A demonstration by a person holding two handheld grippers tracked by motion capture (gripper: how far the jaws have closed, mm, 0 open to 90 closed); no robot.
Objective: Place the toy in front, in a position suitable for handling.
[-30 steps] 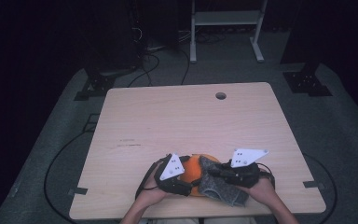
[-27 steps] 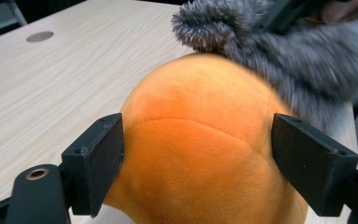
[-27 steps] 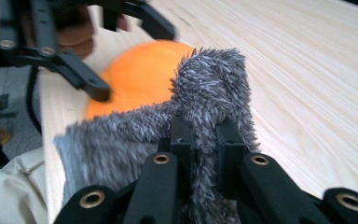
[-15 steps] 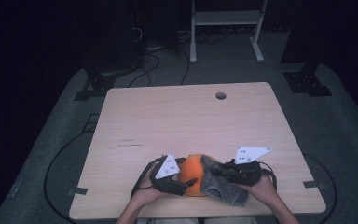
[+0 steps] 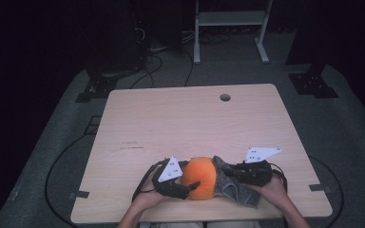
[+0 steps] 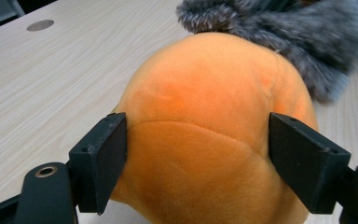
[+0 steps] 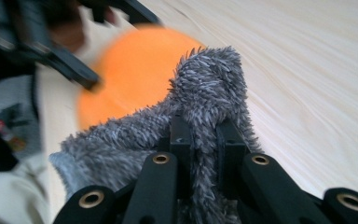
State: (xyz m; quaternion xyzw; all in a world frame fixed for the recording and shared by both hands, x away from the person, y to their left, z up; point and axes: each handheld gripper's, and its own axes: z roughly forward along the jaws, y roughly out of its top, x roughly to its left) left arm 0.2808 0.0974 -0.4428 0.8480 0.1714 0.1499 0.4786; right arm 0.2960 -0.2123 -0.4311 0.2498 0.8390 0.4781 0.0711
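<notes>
Your left gripper (image 5: pixel 186 186) has just been closing its jaws around the orange plush ball (image 5: pixel 200 176), pads pressing both flanks. The ball sits at the table's (image 5: pixel 180 118) six o'clock edge. At the ball's three o'clock, your right gripper (image 5: pixel 234 172) is clenched on the grey furry cloth (image 5: pixel 233 187).

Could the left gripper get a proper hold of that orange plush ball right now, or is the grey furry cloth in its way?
Probably yes. The left gripper already has its jaws on either side of the orange plush ball, pressing its sides. The grey furry cloth lies over the far top, clear of them.
</notes>
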